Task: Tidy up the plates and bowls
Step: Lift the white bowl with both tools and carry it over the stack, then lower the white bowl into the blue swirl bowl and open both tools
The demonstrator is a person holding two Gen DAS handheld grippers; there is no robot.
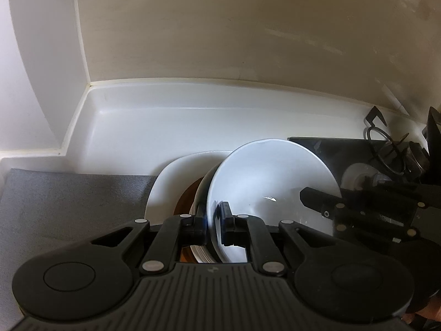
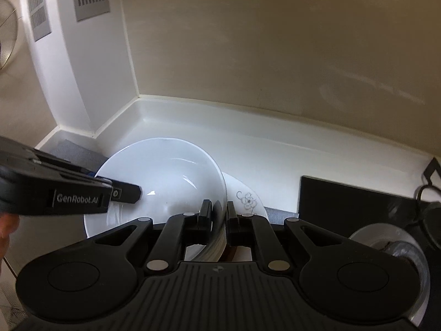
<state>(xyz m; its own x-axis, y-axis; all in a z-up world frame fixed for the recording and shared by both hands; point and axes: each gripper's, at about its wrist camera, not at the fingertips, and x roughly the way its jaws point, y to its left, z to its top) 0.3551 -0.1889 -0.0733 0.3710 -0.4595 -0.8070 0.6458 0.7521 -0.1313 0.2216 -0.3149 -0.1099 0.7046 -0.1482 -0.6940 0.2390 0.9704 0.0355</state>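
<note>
A white bowl (image 1: pixel 264 182) is held on both sides. My left gripper (image 1: pixel 213 223) is shut on its left rim. My right gripper (image 2: pixel 219 215) is shut on its right rim; the bowl shows in the right wrist view (image 2: pixel 162 173) too. Under the bowl lies a stack of white plates (image 1: pixel 168 190); a plate with a grey flower print (image 2: pixel 248 200) shows beside the bowl. A brown surface shows beneath the stack in the left wrist view. The right gripper appears in the left wrist view (image 1: pixel 325 207), the left gripper in the right wrist view (image 2: pixel 126 191).
A grey mat (image 1: pixel 69 201) covers the white counter (image 1: pixel 193 127) at the left. A black glass hob (image 2: pixel 358 201) with a pan support (image 1: pixel 386 149) lies at the right. A glass lid (image 2: pixel 399 251) lies on it. Cream walls close the back and left.
</note>
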